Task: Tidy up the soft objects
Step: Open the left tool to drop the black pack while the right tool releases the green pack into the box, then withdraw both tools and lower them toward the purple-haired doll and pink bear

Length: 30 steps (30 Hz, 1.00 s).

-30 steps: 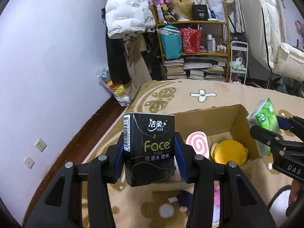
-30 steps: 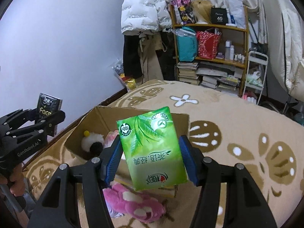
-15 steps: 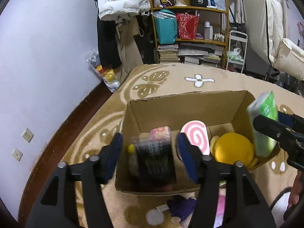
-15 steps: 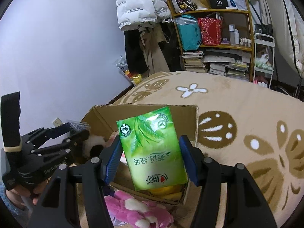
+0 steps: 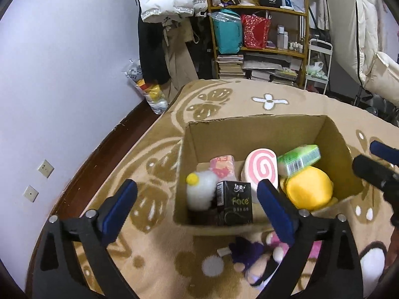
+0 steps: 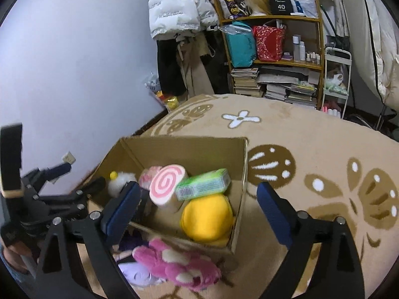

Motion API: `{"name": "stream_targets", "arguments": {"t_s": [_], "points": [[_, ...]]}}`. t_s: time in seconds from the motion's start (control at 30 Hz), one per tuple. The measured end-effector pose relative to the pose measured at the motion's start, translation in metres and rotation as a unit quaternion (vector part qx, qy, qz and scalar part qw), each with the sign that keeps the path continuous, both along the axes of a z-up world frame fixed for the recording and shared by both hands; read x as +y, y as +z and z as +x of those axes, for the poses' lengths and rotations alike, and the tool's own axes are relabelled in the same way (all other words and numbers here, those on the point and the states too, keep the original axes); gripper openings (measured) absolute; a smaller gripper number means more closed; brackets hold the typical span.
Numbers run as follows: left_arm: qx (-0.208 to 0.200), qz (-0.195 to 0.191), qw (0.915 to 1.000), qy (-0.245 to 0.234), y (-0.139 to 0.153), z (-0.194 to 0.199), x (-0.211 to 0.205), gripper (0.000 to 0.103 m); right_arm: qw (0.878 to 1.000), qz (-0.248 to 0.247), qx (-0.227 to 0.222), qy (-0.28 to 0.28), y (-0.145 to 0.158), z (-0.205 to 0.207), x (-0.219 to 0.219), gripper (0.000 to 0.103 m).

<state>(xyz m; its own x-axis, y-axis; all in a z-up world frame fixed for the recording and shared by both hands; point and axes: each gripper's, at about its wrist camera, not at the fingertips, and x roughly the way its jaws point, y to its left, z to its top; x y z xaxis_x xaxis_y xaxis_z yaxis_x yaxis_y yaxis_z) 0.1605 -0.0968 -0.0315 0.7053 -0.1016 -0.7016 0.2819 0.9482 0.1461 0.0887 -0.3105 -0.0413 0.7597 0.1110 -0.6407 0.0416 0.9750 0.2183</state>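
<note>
A cardboard box (image 5: 251, 130) (image 6: 192, 147) stands on the patterned rug. Inside it are a black Face tissue pack (image 5: 234, 203), a green tissue pack (image 5: 299, 159) (image 6: 203, 184), a pink swirl cushion (image 5: 260, 168) (image 6: 168, 182), a yellow plush (image 5: 308, 190) (image 6: 207, 218) and a white fluffy toy (image 5: 202, 186) (image 6: 122, 180). My left gripper (image 5: 197, 211) hovers over the box's near edge, its jaws opening with nothing pressed between the pads. My right gripper (image 6: 195, 210) hangs above the box, jaws opening too, empty.
A pink plush (image 6: 172, 264) and a purple toy (image 5: 245, 251) lie on the rug in front of the box. A shelf (image 5: 259, 47) with books and bags stands at the back, beside hanging coats (image 5: 172, 25). The wall runs along the left.
Both grippers spread their jaws and let go. The black tissue pack dropped into the box's near left part, and the green pack fell onto the yellow plush. The left gripper sank slightly.
</note>
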Motion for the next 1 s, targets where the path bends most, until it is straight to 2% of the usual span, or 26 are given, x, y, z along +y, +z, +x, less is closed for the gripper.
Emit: {"name": "stream_targets", "arguments": {"t_s": [0.17,0.3,0.43,0.53,0.7,1.0], "points": [[-0.004,0.020,0.9998,0.002,0.013,-0.021,0.013,0.098,1.000,-0.003,0.005,-0.001,0.005,-0.019,0.007,0.102],[-0.012,0.016,0.9997,0.013,0.028,-0.040,0.027,0.100,1.000,0.006,0.002,-0.006,0.011,-0.034,0.008,0.103],[-0.002,0.012,0.9997,0.020,0.034,-0.054,0.040,0.101,1.000,0.021,0.002,-0.010,0.015,-0.052,0.008,0.103],[-0.002,0.022,0.9994,0.025,0.034,-0.067,0.044,0.101,1.000,0.027,0.000,-0.015,0.015,-0.063,0.009,0.103],[0.013,0.019,0.9993,0.028,0.030,-0.084,0.049,0.101,0.999,0.028,0.004,-0.019,0.013,-0.079,0.013,0.103],[0.027,0.033,0.9985,0.034,0.017,-0.100,0.049,0.101,0.999,0.027,0.015,-0.025,0.005,-0.093,0.015,0.103]]}}
